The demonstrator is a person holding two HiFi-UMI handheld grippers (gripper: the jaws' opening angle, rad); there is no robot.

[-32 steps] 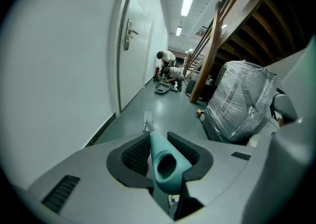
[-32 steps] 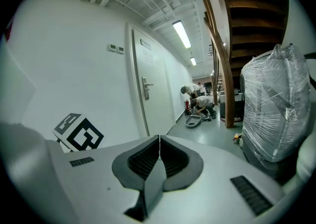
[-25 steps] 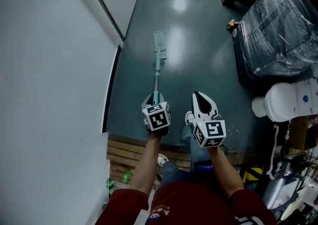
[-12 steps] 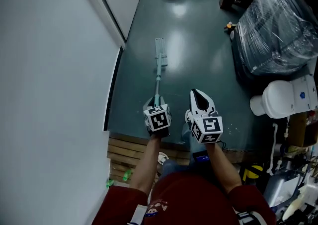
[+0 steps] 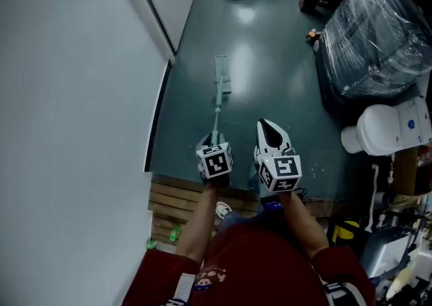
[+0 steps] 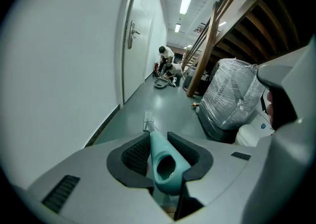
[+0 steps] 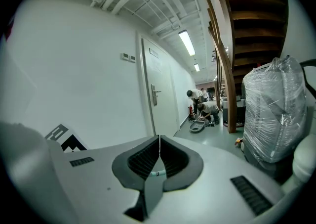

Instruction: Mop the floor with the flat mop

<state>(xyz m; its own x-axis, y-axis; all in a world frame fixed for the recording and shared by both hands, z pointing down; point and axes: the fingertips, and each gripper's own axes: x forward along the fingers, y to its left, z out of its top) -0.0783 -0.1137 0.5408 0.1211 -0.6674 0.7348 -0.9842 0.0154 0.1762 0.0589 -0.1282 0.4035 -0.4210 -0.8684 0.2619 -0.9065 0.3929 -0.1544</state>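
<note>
A dark green corridor floor (image 5: 270, 41) runs ahead beside a white wall (image 5: 67, 95). My left gripper (image 5: 212, 141) is clamped around the teal handle of the flat mop (image 5: 217, 105), whose head lies flat on the floor out in front. My right gripper (image 5: 271, 132) hangs just beside it, jaws pressed together on nothing.

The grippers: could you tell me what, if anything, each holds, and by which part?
The left gripper grips the mop at its handle's top end; the right gripper is shut on nothing.
</note>
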